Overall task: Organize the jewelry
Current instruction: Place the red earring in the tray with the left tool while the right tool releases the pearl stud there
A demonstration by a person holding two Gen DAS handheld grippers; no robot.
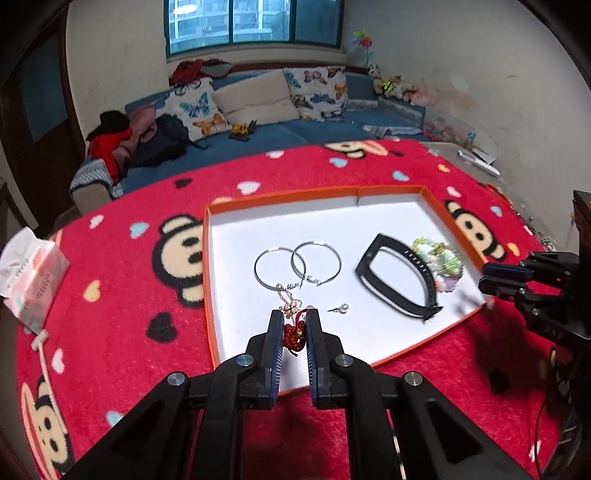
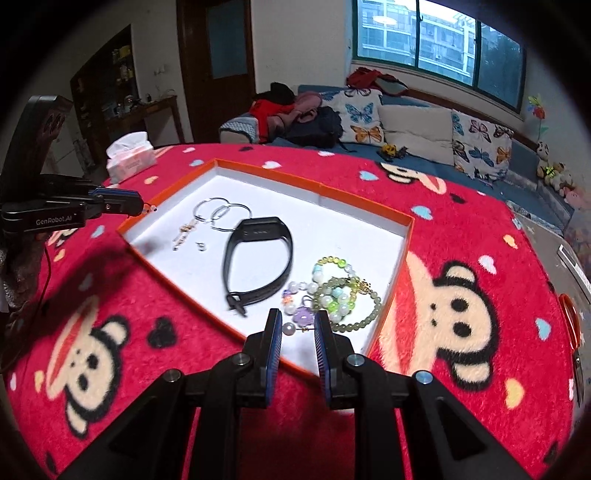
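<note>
Left gripper [image 1: 294, 325] stood closed, blue pads pinching a small red knotted-cord charm with a gold bead [image 1: 294, 334], held over the near edge of the shallow orange-rimmed white cardboard tray [image 1: 391, 191]. A thin gold chain with pale links [image 1: 289, 299] ran from the charm toward the tray floor; whether its far end rested there could not be told.

Right gripper [image 2: 297, 325] stood narrowly parted above the tray's near right corner. A single white pearl bead [image 2: 289, 328] and a thin pin showed between its pads; contact with the pads could not be made out.

Just beyond it lay a tangle of beaded bracelets, pale green, white and lilac with a purple flower bead [image 2: 338, 295], at the tray's right edge. Beside them, mid-tray, a black rubber wristband with a clasp [image 1: 397, 278]. Near the tray's near edge, a small pearl stud earring [image 1: 341, 308]. Further in, toward the left, two silver hoop earrings [image 1: 297, 266], overlapping.

Tray sat on a red plush cloth printed with cartoon monkeys and hearts [image 1: 122, 295]. A pink-and-white tissue pack [image 1: 31, 273] sat at the cloth's left edge.

Behind: a blue sofa [image 1: 295, 134] with butterfly-print cushions [image 1: 319, 92], heaped clothes, soft toys at its far right end, and a teal-framed window [image 1: 255, 24].
</note>
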